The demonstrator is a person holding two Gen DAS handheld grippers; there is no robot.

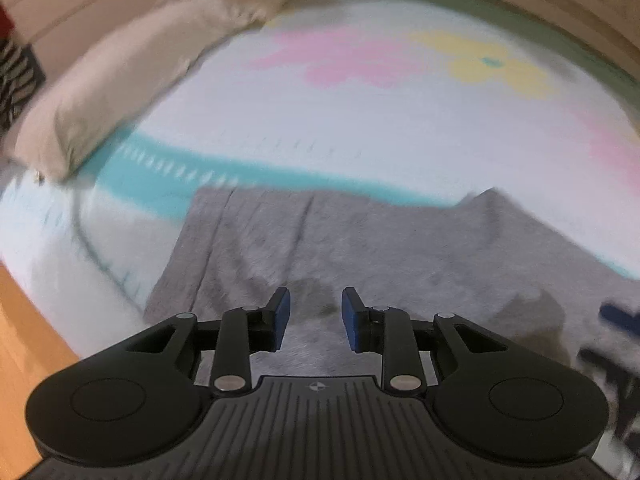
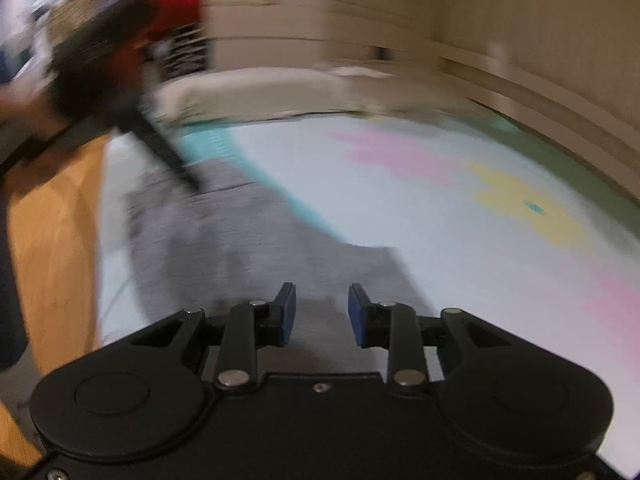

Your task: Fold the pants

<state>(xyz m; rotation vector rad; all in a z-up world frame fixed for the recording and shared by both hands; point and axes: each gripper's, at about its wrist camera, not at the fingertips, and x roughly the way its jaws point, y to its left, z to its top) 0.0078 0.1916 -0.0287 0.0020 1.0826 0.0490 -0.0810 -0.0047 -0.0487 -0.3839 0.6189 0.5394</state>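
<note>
At the far left of the left wrist view a beige pillow (image 1: 120, 80) is seen lying on the bed. The grey pants (image 1: 360, 248) are spread flat on the white bedspread (image 1: 360, 140), just below its teal stripe (image 1: 160, 176). The left gripper (image 1: 314, 320) is held above the pants with its jaws parted, nothing gripped between them. In the right wrist view, the right gripper (image 2: 322, 312) is likewise held released above the pants (image 2: 240, 248), near their right edge. Both views are blurred.
</note>
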